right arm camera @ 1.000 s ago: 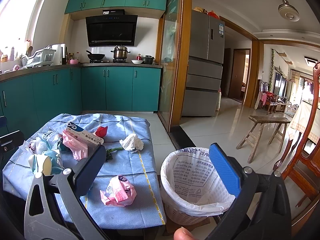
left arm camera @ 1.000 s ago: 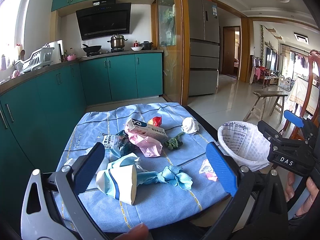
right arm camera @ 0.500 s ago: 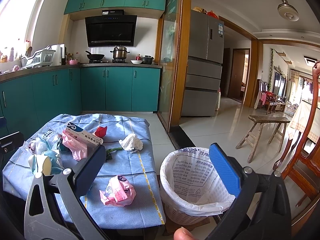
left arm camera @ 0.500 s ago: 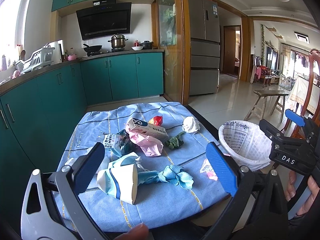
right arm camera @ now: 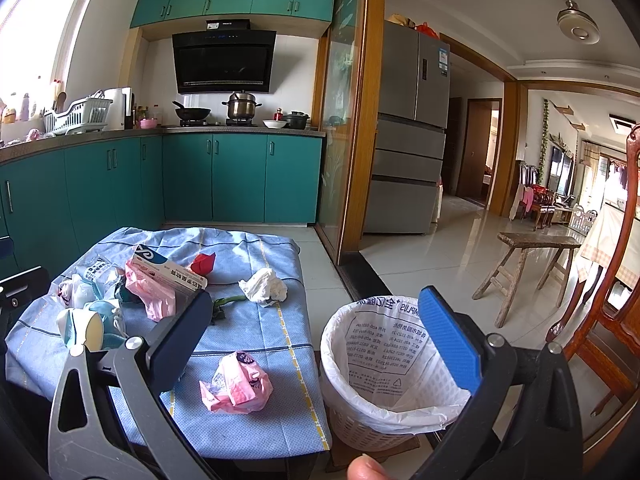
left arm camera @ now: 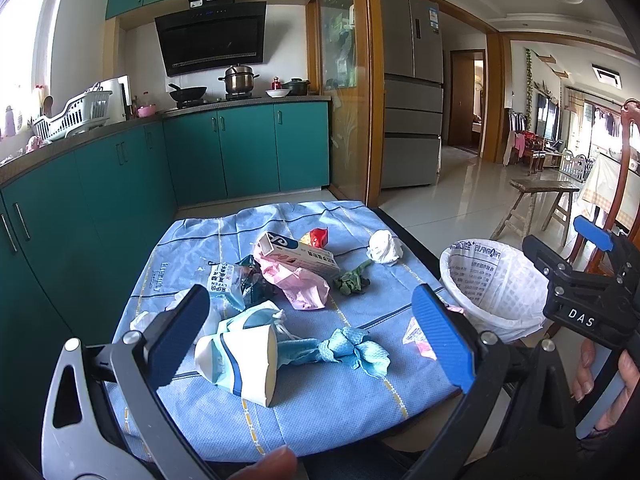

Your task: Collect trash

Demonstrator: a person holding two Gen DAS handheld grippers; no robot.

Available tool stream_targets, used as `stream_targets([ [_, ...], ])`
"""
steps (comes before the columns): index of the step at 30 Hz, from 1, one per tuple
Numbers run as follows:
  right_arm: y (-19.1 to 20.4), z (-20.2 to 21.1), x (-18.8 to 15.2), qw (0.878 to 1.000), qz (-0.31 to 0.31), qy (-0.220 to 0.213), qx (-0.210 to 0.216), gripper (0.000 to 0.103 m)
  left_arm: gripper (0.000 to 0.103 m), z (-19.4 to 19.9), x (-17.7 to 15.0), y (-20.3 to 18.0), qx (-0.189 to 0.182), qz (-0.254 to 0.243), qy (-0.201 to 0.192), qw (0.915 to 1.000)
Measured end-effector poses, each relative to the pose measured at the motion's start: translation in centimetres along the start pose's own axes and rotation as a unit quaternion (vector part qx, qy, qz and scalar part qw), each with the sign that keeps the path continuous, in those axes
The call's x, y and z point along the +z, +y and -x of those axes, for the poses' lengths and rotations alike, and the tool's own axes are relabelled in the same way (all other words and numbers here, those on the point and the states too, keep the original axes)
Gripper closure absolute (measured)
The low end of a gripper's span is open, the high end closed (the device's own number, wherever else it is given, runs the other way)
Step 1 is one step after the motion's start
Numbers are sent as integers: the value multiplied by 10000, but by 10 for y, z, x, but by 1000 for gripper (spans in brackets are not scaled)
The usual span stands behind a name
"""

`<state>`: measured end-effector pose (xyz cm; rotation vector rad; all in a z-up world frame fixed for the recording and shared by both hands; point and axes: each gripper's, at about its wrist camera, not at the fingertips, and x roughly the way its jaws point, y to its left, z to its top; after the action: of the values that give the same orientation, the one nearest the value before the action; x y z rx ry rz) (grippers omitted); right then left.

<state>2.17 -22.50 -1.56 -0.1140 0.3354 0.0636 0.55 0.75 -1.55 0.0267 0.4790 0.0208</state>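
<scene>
left gripper (left arm camera: pixel 308 328): jaws wide apart, holding nothing | right gripper (right arm camera: pixel 324 340): jaws wide apart, holding nothing | trash on blue cloth (left arm camera: pixel 320 400): one paper cup (left arm camera: pixel 240 360), one box (left arm camera: pixel 300 258), two pink bags (left arm camera: pixel 304 286) (right arm camera: pixel 236 388), one white tissue (left arm camera: pixel 384 246) | one white bin (right arm camera: pixel 384 368) just beside the table

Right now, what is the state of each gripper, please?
Left gripper: open, holding nothing.
Right gripper: open, holding nothing.
</scene>
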Motion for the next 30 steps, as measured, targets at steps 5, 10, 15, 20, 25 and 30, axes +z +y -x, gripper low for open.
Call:
stream_targets([
  [5, 1, -2, 0, 10000, 40, 24, 19, 2, 3, -5, -1, 0, 12, 25, 66, 10000],
  [10, 1, -6, -1, 10000, 61, 64, -3, 2, 3, -14, -3, 1, 41, 34, 179, 9998],
  [15, 5, -10, -2, 9999, 83, 111, 73, 2, 3, -20, -4, 5, 106, 88, 231, 9996],
  [20, 10, -15, -3, 9996, 156, 182, 139, 2, 3, -29, -8, 14, 337, 92, 305, 9989],
  [25, 22, -45, -20, 9949, 335, 858, 402, 3, 3, -50, -24, 51, 958, 292, 710, 9924],
  [30, 41, -70, -45, 9864, 521, 1371, 744, 6, 9, -66, -55, 114, 1297, 895, 1150, 9808],
])
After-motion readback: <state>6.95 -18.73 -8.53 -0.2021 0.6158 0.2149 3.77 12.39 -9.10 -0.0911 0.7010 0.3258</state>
